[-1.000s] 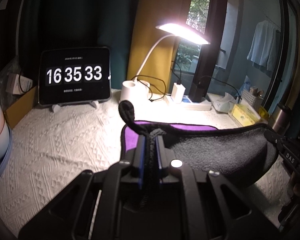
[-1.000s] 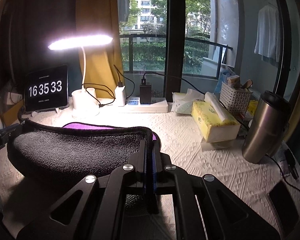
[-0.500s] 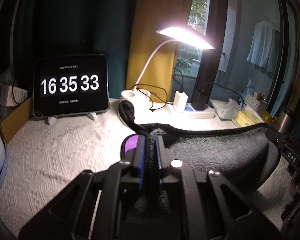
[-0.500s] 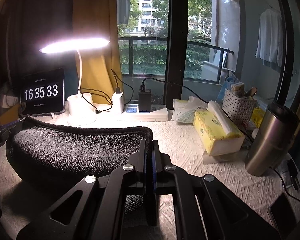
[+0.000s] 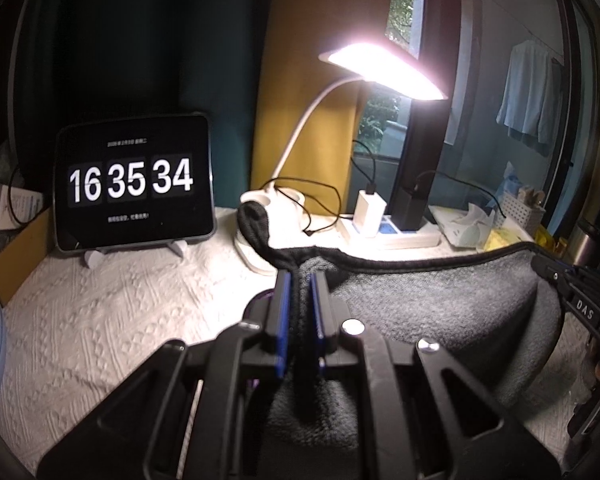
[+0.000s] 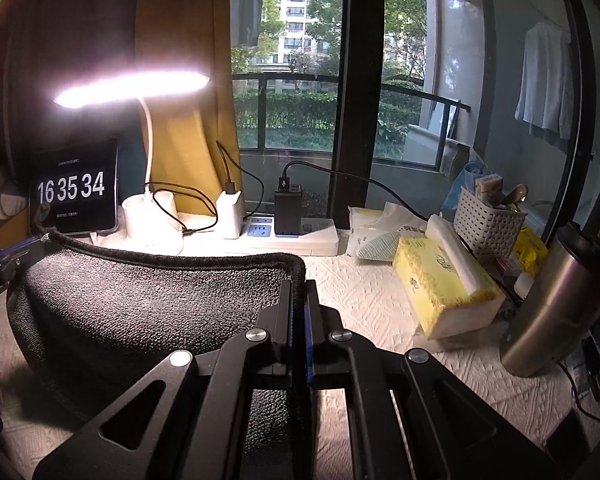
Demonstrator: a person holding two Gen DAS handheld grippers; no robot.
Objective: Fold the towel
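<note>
Left gripper [image 5: 300, 292] fingers clenched on one corner of the dark gray towel [image 5: 440, 300]; right gripper [image 6: 299, 300] fingers clenched on the other corner. Towel [image 6: 140, 304] hangs stretched between the two grippers, sagging in the middle, in front of the lit desk lamp [image 6: 148, 216]. White textured tabletop [image 5: 100, 320] below. Clock tablet [image 5: 134, 180] reading 16 35 34 stands left of the lamp. Power strip [image 6: 292, 236], yellow tissue pack [image 6: 440, 280], steel flask [image 6: 552, 300] sit right of the lamp.
</note>
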